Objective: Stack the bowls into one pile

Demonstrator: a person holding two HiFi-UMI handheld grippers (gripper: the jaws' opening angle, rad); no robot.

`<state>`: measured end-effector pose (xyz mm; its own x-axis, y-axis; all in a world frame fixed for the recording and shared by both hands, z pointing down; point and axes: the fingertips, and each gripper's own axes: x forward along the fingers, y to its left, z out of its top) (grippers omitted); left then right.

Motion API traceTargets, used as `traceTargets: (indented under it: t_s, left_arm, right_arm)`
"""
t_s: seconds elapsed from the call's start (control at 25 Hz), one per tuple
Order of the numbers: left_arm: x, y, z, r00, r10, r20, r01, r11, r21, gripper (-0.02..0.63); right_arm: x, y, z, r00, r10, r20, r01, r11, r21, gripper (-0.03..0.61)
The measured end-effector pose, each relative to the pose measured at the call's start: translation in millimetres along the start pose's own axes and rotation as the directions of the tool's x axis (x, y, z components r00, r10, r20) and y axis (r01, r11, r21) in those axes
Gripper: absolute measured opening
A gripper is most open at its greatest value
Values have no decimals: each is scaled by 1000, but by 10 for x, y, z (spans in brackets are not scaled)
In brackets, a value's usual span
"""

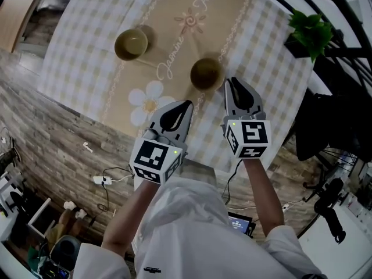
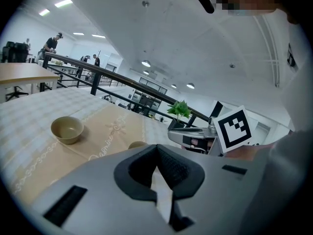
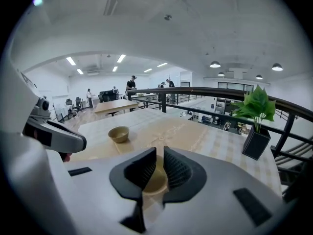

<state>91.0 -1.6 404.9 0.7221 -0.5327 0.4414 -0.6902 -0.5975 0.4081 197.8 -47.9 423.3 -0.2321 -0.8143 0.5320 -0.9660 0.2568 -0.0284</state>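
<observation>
The left tongs (image 1: 185,107) are hovering pinched together, empty, over the checked-cloth table (image 1: 81,57); the right tongs (image 1: 231,83), narrowed to a slit, are empty too. One round olive ceramic bowl (image 1: 206,73) is sitting just ahead of the right tongs, likely the first pick; its twin (image 1: 131,43) is lying well beyond the left tongs

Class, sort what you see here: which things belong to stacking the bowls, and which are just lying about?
Belong to the job: far olive ceramic bowl; near olive ceramic bowl; left tongs; right tongs.

Just lying about: green potted plant; white power strip on the floor; checked beige tablecloth.
</observation>
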Motion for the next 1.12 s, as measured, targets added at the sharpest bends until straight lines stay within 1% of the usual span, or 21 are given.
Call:
traceTargets:
  t_s: [0.24, 0.4, 0.52, 0.76, 1.0, 1.04, 1.08, 1.12]
  left_arm:
    - [120, 83, -105, 1000, 19, -11, -20, 999, -30, 17]
    - [184, 140, -149, 999, 30, -14, -31, 999, -44, 17]
    - [214, 180, -169, 999, 37, -15, -38, 998, -50, 17]
    - [291, 298, -249, 998, 54, -25, -55, 997, -60, 17]
    - [330, 382, -345, 997, 68, -35, -70, 995, -75, 17]
    - [338, 382, -357, 997, 67, -37, -70, 995, -75, 17]
    - [343, 380, -365, 997, 66, -37, -69, 995, -75, 17]
    - [347, 377, -371, 997, 65, -37, -68, 995, -75, 17]
  right_arm:
    - [249, -72, -104, 997, 35, -64, -38, 999, -38, 37]
    - [432, -91, -170, 990, 76, -115, -83, 994, -64, 37]
    - [555, -114, -204, 985, 91, -149, -104, 991, -79, 38]
    - [773, -179, -351, 958, 118, -260, -157, 978, -136, 38]
    - [882, -230, -470, 938, 132, -322, -190, 969, -158, 38]
    - [896, -234, -495, 932, 139, -334, -199, 967, -155, 41]
    - [912, -229, -531, 925, 151, -349, -214, 965, -149, 61]
    - [930, -217, -576, 914, 169, -368, -233, 963, -138, 105]
